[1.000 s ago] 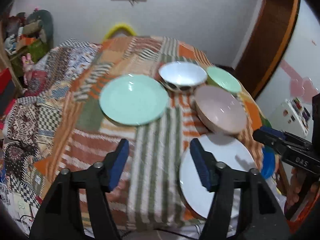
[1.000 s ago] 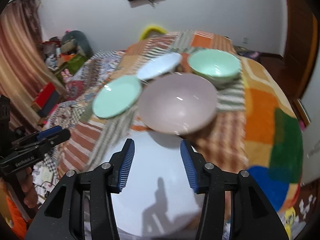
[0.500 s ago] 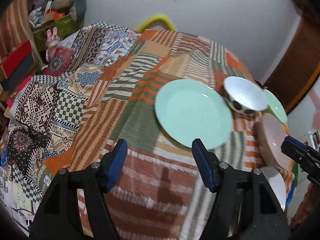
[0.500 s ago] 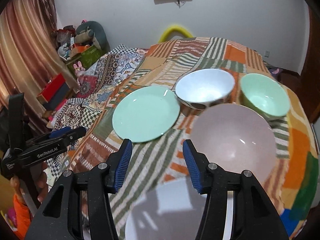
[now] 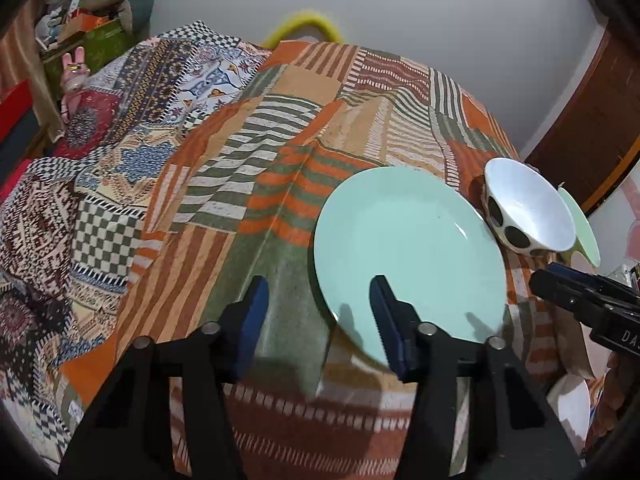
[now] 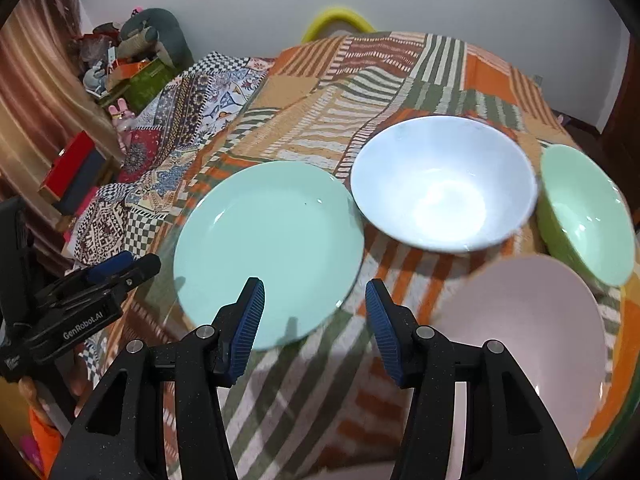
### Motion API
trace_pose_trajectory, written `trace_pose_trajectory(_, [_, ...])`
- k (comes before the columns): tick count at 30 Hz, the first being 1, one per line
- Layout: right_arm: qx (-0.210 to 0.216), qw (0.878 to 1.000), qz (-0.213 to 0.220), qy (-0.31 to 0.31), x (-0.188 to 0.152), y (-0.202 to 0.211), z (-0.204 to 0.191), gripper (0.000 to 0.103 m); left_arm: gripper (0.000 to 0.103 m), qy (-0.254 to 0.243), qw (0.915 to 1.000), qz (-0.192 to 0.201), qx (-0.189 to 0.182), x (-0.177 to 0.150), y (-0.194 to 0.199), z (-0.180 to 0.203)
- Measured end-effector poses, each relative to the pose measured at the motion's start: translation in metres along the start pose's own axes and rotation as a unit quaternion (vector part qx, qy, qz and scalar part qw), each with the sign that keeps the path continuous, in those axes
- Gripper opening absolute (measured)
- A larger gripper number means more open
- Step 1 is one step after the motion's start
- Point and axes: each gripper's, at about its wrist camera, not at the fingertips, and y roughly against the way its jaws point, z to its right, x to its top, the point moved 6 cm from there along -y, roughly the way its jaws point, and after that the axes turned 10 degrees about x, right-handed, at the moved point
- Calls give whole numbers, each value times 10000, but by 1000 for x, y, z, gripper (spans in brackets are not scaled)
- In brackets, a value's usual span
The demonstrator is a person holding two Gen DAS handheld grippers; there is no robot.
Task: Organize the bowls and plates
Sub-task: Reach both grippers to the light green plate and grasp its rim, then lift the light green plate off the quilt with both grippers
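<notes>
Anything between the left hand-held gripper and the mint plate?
Nothing visible. The left hand-held gripper hangs over the near left rim of the mint plate, jaws closing, with only patchwork cloth under them. The white bowl sits beyond the plate.

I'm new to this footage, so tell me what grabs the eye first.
The mint green plate lies mid-table on the loud patchwork cloth, right ahead of both grippers. Beside it sits the white bowl, spotted outside, with a green bowl and a pink bowl further right.
</notes>
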Motion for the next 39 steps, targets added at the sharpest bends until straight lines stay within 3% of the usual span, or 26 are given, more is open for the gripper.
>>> trace_pose_trajectory(4, [42, 9996, -247, -95, 0, -16, 1, 49, 37, -73, 9999, -131, 72, 5, -21, -2])
trace_pose_trajectory(14, [-562, 9973, -462, 129, 7, -29, 11, 52, 30, -105, 9995, -299, -77, 10, -46, 6])
trace_pose_trajectory(20, [-455, 9974, -558, 73, 7, -30, 11, 52, 23, -76, 9981, -464, -393, 7, -46, 12])
trace_pose_trajectory(27, [330, 9987, -355, -171, 8, -15, 5, 48, 19, -24, 9969, -556, -555, 0, -38, 6])
trace_pose_trajectory(30, [242, 9987, -405, -204, 9, -19, 7, 41, 19, -49, 9964, -600, -601, 0, -40, 7])
trace_pose_trajectory(39, [-34, 9990, -396, -197, 11, -21, 11, 41, 18, -246, 9965, -587, -541, 12, -49, 18])
